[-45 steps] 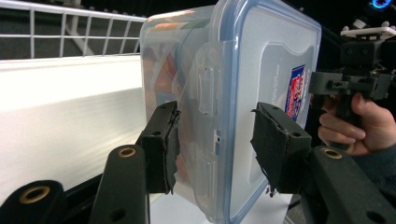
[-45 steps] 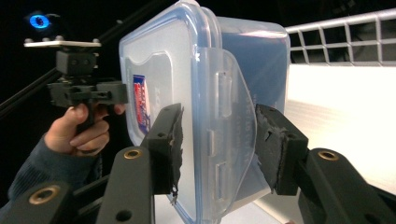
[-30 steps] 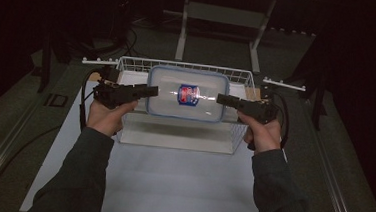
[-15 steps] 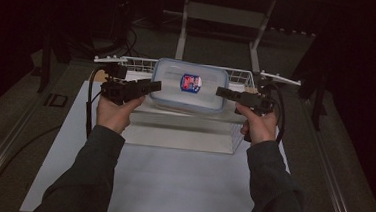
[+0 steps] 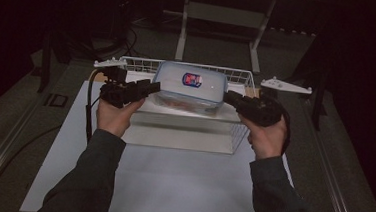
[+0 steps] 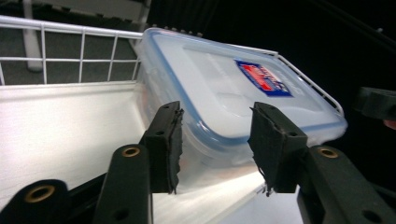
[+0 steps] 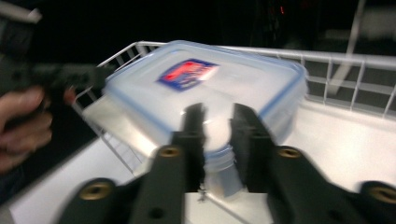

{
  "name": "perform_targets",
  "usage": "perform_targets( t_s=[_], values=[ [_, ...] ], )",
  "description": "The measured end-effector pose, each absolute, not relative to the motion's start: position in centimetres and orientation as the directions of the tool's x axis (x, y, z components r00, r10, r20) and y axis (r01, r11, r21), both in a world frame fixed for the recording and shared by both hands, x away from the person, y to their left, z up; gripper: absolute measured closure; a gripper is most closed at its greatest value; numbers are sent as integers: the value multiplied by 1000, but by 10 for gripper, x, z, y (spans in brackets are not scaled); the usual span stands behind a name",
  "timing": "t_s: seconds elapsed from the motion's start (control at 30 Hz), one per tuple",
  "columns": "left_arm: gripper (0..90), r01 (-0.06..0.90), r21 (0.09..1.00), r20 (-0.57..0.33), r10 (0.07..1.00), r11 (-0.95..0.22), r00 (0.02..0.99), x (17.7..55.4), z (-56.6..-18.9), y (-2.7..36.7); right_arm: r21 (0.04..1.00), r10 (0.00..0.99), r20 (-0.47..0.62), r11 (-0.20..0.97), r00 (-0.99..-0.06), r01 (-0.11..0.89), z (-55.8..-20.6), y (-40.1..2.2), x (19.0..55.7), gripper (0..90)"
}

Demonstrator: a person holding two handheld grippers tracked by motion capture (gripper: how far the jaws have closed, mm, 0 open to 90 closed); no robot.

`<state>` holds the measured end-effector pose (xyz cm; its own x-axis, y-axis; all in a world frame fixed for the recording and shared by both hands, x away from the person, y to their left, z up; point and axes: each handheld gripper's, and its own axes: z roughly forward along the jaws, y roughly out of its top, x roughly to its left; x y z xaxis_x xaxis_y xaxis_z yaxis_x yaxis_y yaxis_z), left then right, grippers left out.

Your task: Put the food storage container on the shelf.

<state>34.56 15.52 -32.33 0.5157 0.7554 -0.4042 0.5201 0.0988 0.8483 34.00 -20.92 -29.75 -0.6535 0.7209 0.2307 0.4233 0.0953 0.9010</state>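
Above the wire basket (image 5: 234, 134), lidded container (image 5: 189, 88), right tool (image 7: 217, 133) closing, pinching its clip, left tool (image 6: 217, 140) spread.

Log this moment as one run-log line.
left hand-held gripper: jaws astride container edge | right hand-held gripper: just closed on clip end | container: raised over wire basket

A white wire basket (image 5: 238, 134) sits on the far part of the tabletop (image 5: 180, 185), its thin rods forming a grid along the walls. A white mat covers the tabletop's middle, with grey surface left bare at both sides. A metal rail (image 5: 2, 148) runs along the left edge. Beyond the tabletop, a pale frame with two slanted legs (image 5: 222, 18) stands on the dark floor, and black cables (image 5: 125, 36) lie near it.
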Motion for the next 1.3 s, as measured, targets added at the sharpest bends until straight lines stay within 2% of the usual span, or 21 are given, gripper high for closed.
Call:
perform_targets(
  t_s=[0.03, 0.1, 0.23, 0.3, 0.47, 0.6, 0.9, 1.0, 1.13, 1.3],
  values=[
    [546, 509, 856, -391, 758, 92, 522, 343, -323, 156, 909, 704, 207, 118, -680, 399, -297, -208, 334, 863],
    [583, 486, 871, -366, 760, 76, 537, 337, -322, 157, 910, 667, 171, 174, -725, 375, -300, -203, 327, 898],
    [630, 443, 895, -328, 753, 54, 570, 323, -321, 159, 882, 656, 89, 298, -749, 365, -314, -189, 327, 900],
    [632, 412, 910, -303, 746, 42, 593, 315, -320, 162, 876, 667, 62, 321, -742, 362, -317, -186, 328, 900],
    [601, 347, 938, -234, 763, 14, 603, 297, -321, 172, 881, 718, 54, 293, -694, 372, -321, -184, 335, 900],
    [547, 314, 949, -177, 796, -18, 579, 284, -329, 182, 899, 716, 79, 249, -694, 360, -321, -193, 329, 887],
    [461, 238, 963, -25, 842, -124, 539, 254, -368, 210, 930, 728, -16, 262, -685, 256, -351, -239, 281, 522],
    [443, 231, 965, -19, 843, -126, 537, 246, -379, 219, 932, 746, -45, 271, -664, 241, -365, -254, 269, 435],
    [429, 229, 967, -28, 848, -111, 530, 235, -396, 229, 934, 764, -62, 271, -643, 232, -383, -271, 254, 381],
    [412, 271, 958, -59, 853, -99, 519, 220, -424, 243, 924, 778, -46, 272, -627, 270, -409, -288, 237, 370]
  ],
)
